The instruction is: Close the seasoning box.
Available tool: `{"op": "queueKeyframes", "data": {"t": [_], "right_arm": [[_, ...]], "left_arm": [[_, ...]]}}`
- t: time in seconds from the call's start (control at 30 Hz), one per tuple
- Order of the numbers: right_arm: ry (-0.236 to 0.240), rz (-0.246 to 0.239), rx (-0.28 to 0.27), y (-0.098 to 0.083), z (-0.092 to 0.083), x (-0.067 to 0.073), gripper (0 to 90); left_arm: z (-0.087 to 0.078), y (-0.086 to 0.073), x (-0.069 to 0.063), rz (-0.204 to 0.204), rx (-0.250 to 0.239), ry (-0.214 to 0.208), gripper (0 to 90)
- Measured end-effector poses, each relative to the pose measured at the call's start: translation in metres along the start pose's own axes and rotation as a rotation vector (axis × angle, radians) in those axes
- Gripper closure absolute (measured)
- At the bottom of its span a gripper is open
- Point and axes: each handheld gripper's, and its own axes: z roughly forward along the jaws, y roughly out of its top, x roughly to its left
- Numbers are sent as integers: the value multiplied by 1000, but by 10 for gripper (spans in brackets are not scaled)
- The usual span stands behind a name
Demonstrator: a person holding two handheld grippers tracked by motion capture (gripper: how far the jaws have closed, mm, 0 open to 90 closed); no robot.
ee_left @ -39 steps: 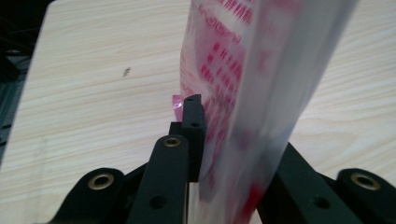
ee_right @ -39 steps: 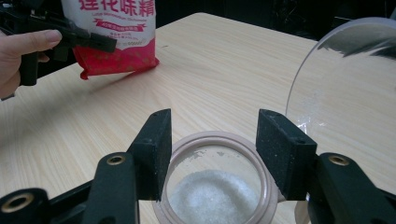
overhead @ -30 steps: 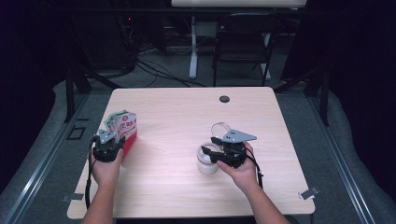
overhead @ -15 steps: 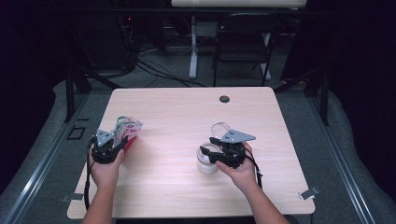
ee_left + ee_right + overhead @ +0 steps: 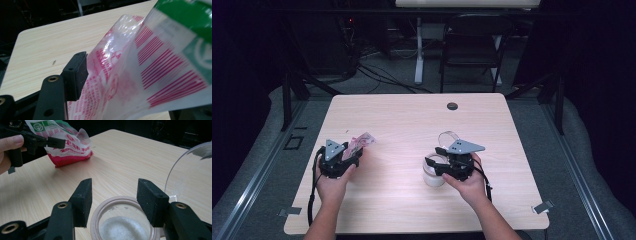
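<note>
At the table's near edge, the left gripper [image 5: 343, 159] clamps a bag [image 5: 360, 143] while the right gripper [image 5: 113, 195] gapes around an open jar [image 5: 125, 227], so pouring seemingly needs the bag carried across.

Tabletop [image 5: 407, 120]: pale wood grain, rounded corners, standing on a grey carpeted floor [image 5: 562, 150].
Far edge: a small dark round cap [image 5: 452, 106] sits flush in the surface, near the middle of that edge.
Left near side: a red-and-white printed plastic bag [image 5: 360, 143] with a green patch on it, its lower end resting on the wood, its top lifted off it.
Right near side: a clear glass jar [image 5: 434, 173] stands upright on the wood, open, with white grains [image 5: 122, 230] in the bottom; its clear lid [image 5: 449, 137] is tipped back behind it.
Between bag and jar: bare wood, the two well apart.
</note>
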Motion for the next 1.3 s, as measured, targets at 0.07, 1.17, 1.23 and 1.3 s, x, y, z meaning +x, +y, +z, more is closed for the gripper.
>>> {"op": "queueKeyframes", "data": {"t": [0.07,1.17,1.23,1.3], "right_arm": [[5,-4,-6,1,0,2,458],[0,-6,-20,8,-26,5,662],[1,1,-22,8,-30,3,701],[-5,4,-23,8,-34,2,751]], "left_arm": [[1,1,-4,15,7,-19,409],[7,24,-60,153,47,-171,419],[8,25,-64,160,46,-184,419],[9,25,-68,174,48,-192,419]]}}
